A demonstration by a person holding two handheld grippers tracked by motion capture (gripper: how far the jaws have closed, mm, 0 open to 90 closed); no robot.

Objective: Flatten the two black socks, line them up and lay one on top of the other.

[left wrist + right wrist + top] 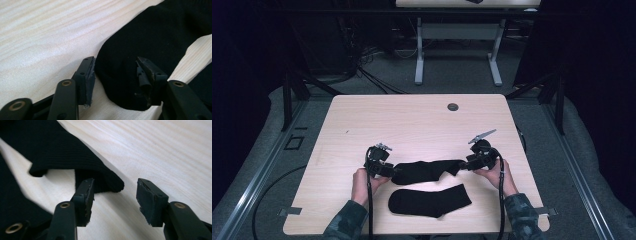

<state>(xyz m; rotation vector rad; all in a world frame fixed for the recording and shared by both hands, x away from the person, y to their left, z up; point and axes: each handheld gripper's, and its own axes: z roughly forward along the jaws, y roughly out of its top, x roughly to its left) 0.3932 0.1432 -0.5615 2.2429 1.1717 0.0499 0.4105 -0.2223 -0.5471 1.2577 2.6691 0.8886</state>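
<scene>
Sock (pixel 427 171) flat between parted left gripper (pixel 115 72) and right gripper (pixel 115 195); second sock (pixel 429 200) nearer the person

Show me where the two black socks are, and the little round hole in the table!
far sock (pixel 427 170), high view, middle of its foot
near sock (pixel 429 201), high view, middle
table hole (pixel 453 107), high view, its centre
</scene>
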